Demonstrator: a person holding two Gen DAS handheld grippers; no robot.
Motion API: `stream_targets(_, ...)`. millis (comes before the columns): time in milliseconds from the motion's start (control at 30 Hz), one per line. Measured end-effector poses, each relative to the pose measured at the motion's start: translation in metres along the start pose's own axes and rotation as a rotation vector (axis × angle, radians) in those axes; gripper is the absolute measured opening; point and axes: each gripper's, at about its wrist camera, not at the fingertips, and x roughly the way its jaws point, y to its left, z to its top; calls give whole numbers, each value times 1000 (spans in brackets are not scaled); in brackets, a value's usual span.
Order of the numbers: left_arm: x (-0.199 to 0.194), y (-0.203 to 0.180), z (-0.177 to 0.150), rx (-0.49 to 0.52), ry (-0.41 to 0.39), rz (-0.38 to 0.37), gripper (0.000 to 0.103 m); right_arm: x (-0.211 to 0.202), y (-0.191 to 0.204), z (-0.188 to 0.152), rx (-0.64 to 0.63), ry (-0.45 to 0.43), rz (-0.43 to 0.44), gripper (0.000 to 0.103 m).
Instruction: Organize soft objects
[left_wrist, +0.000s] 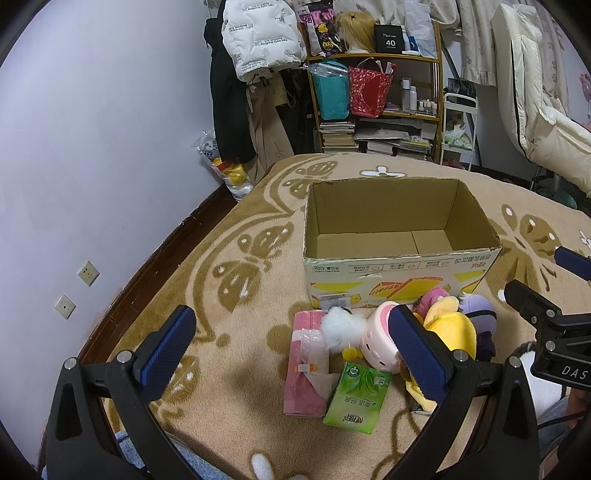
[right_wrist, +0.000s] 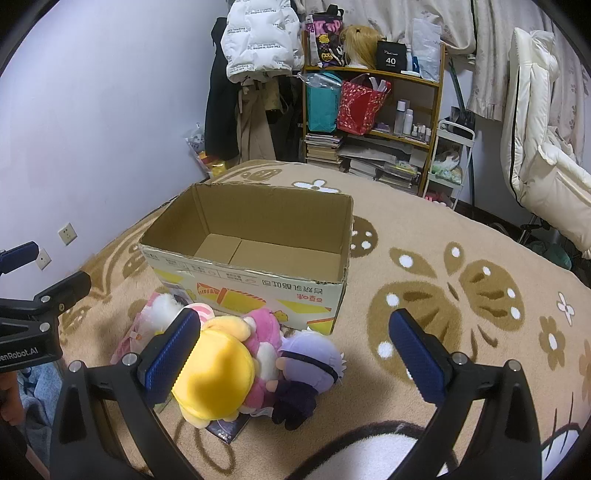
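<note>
"40" on black box (right_wrist: 390, 56)

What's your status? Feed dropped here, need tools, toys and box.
Left tool open, right tool open, both empty. Plush pile on blanket beside box, box empty. Nothing blocking.

1. Pale lilac wall (left_wrist: 92, 129) on the left, two sockets (left_wrist: 88, 273) low down.
2. Beige butterfly blanket (right_wrist: 461, 258) spreads wide.
3. Wooden shelf (left_wrist: 375, 59) behind, crammed; coats (left_wrist: 229, 110) hang beside it.
</note>
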Motion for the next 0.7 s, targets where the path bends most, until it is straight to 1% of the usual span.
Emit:
stream_targets(533, 2, -1, -3, -2, 8, 2, 103, -2, -5, -4, 1, 5, 17, 103)
stream_targets(700, 6, 2, -2, -14, 21, 9, 103, 1, -1, -4, 0, 12, 19, 103)
